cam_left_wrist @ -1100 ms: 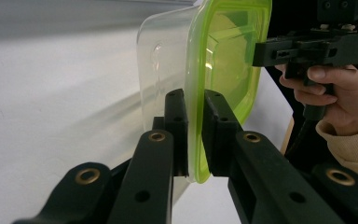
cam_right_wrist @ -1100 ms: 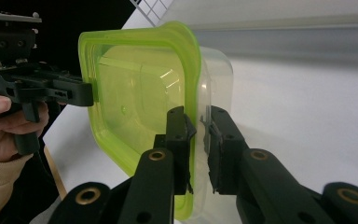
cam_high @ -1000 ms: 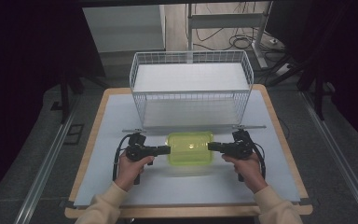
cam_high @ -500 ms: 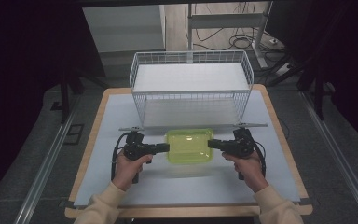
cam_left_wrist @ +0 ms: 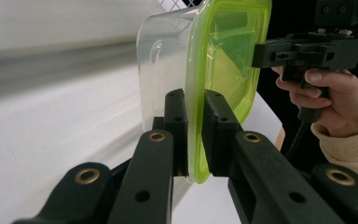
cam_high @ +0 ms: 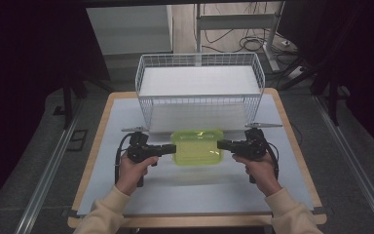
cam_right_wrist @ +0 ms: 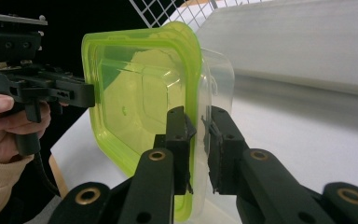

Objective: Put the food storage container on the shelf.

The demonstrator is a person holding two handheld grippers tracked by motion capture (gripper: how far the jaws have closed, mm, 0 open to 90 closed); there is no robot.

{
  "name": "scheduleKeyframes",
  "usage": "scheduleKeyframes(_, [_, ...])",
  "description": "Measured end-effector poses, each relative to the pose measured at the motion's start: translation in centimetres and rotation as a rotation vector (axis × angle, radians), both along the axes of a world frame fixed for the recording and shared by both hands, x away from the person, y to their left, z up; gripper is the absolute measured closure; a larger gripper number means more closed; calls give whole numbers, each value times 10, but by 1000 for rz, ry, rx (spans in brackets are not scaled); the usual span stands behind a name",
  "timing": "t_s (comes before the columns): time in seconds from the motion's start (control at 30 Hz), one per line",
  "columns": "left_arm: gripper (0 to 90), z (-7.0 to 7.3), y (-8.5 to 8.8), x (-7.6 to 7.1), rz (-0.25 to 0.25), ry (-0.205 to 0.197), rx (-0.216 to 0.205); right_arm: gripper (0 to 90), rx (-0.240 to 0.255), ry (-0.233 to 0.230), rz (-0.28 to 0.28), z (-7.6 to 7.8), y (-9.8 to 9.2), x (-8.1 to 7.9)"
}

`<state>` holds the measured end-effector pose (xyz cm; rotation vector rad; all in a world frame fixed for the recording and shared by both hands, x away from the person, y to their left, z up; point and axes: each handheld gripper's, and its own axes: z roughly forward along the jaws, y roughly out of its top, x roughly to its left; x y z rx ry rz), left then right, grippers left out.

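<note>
A clear plastic container (cam_high: 198, 146) with a yellow-green lid (cam_left_wrist: 228, 56) hangs between my two grippers, just in front of the wire basket. In the high view my left gripper (cam_high: 173, 147) pinches the container's left edge and my right gripper (cam_high: 220, 144) its right edge. The left gripper view shows the left gripper (cam_left_wrist: 195, 100) shut on the lid's rim, with the right gripper (cam_left_wrist: 279, 53) on the far rim. Along the right gripper (cam_right_wrist: 198, 116), its jaws clamp the rim of the lid (cam_right_wrist: 140, 93), and the left gripper (cam_right_wrist: 70, 93) holds the opposite side.
A white wire basket (cam_high: 199, 58) stands at the back of the table, directly behind the container. A pale mat (cam_high: 126, 122) covers the wooden tabletop, with open room in front of and beside the hands. Dark floor and metal rails flank the table.
Both grippers and the container between them have shifted a little away from the person, toward the basket. The grips look unchanged.
</note>
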<state>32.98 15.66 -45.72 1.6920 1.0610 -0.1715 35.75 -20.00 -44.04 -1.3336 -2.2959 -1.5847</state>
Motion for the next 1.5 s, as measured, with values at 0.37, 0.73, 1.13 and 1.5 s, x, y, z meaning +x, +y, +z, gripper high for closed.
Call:
scheduleKeyframes(0.37, [816,23,0,5,-1,-33,-7,802,-1,-41,-5,25,0,2])
scheduleKeyframes(0.73, [816,44,2,14,2,-53,-12,802,11,-62,-10,46,2,8])
scheduleKeyframes(1.13, [816,62,2,23,4,-69,-19,803,10,-85,-18,66,2,15])
scheduleKeyframes(1.5, [816,74,5,30,4,-74,-15,803,19,-94,-19,76,4,23])
